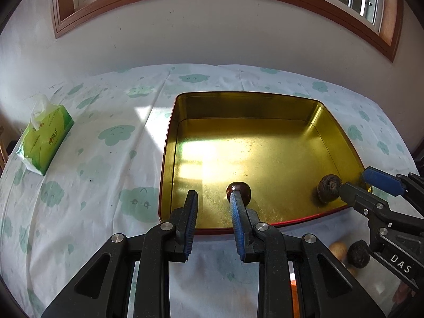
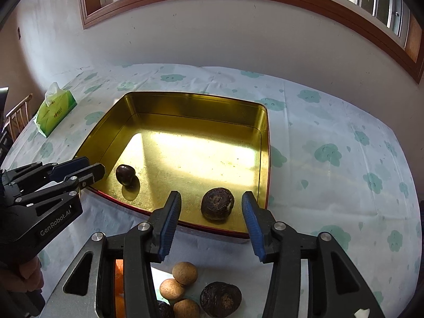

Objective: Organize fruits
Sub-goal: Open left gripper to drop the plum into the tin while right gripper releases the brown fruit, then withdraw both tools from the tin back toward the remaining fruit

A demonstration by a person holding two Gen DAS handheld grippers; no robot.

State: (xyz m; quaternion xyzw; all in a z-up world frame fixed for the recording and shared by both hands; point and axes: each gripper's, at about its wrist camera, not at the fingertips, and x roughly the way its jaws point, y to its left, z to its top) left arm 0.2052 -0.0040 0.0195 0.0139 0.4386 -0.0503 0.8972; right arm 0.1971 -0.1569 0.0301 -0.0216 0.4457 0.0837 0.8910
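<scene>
A gold tin (image 1: pixel 169 143) (image 2: pixel 266 145) with a red outer wall lies on the flowered tablecloth. A small smooth dark fruit (image 1: pixel 239 186) (image 2: pixel 125 173) rests on the tin's near floor, just past my left gripper (image 1: pixel 212 194) (image 2: pixel 88 168). That gripper's jaws stand narrowly open with nothing between them. A rough brown round fruit (image 2: pixel 217 204) (image 1: pixel 328 188) sits free in the tin's near right corner. My right gripper (image 2: pixel 212 198) (image 1: pixel 356 181) hangs over it, open, with its pads clear of the fruit.
Loose fruit lies on the cloth in front of the tin: tan round ones (image 2: pixel 185 273) and a rough dark one (image 2: pixel 220 296) (image 1: pixel 357 254). A green tissue pack (image 1: pixel 45 137) (image 2: pixel 55 111) sits far left. A wall with a window stands behind the table.
</scene>
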